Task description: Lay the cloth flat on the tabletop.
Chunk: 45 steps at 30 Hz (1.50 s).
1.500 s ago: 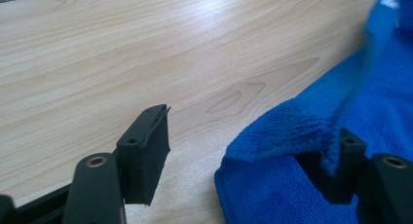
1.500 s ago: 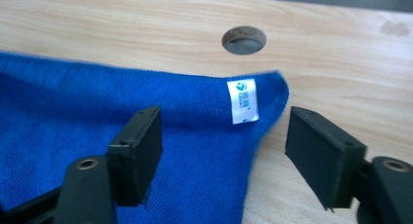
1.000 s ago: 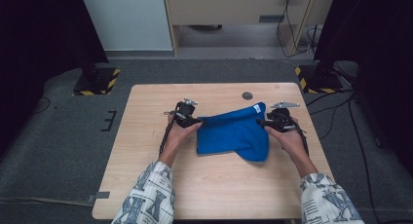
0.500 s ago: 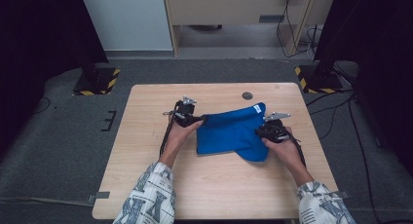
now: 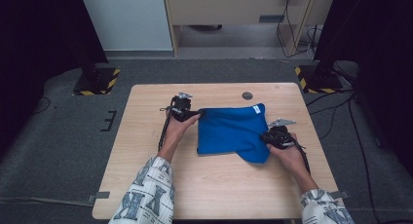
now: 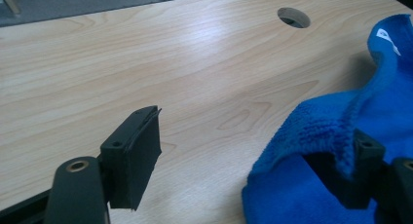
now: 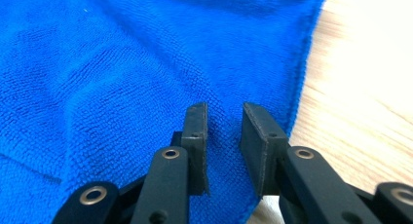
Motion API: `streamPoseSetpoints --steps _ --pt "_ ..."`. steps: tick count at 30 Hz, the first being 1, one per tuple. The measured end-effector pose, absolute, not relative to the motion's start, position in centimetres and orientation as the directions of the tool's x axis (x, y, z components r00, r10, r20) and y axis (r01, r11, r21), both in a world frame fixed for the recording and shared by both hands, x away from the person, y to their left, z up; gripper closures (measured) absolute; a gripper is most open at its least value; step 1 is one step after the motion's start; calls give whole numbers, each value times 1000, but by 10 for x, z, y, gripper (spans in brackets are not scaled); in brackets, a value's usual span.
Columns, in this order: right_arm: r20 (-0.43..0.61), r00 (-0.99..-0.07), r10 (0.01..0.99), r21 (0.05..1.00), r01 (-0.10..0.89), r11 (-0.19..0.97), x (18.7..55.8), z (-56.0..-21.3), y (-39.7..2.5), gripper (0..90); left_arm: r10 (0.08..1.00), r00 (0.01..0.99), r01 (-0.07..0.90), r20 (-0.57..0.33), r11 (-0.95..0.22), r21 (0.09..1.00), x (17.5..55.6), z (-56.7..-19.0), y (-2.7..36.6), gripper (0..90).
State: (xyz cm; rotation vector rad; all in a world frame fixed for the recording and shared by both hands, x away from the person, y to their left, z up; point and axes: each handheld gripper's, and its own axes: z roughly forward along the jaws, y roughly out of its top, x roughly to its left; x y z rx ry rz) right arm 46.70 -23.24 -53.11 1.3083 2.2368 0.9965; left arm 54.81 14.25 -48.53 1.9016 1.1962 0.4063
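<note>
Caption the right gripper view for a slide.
Right gripper, jaws parted, over the blue microfibre cloth on the light wooden table.

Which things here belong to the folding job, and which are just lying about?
In the job:
blue cloth
left gripper, jaws wide apart at the cloth's edge
right gripper, jaws slightly apart over the cloth

Just there:
table
round hole in the tabletop

I can read no text anywhere; the small white tag [image 5: 256, 108] at the far right corner of the blue cloth [image 5: 234, 131] is too blurred to read
</note>
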Motion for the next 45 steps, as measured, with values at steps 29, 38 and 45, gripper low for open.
streamPoseSetpoints --steps 29,38,45 --pt "38 -502 864 740 595 313 458 -533 -244 720 865 472 605 -173 -174 777 547 -472 170 200" --pt "35 -501 865 746 589 311 457 -533 -243 693 850 490 614 -195 -178 769 544 -472 169 188" --pt "64 -495 866 754 593 283 459 -534 -239 631 836 514 613 -189 -205 763 544 -482 150 176"
